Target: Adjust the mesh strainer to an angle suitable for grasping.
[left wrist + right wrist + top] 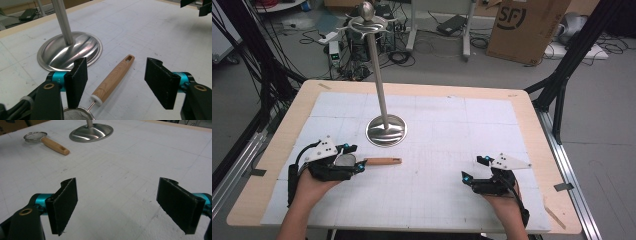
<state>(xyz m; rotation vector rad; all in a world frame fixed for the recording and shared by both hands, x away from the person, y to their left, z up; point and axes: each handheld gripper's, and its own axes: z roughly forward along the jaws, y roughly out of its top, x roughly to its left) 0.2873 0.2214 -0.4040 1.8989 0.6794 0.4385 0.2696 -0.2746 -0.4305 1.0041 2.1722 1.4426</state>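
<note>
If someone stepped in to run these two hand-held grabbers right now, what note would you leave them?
Left gripper: jaws open, either side of the strainer's wooden handle, not pressing it.
Right gripper: jaws open, nothing between them, over bare mat.
Strainer lies flat on the table, near the base of the metal stand, handle pointing to the table's middle.
Done: strainer is on the mat, not held.
Left: probably to grip it and hang it on the stand; hooks at the top look free.

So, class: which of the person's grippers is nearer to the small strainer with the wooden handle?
Left. The left gripper hovers right over the strainer, jaws open astride its handle. The right gripper sits far across the table.
</note>
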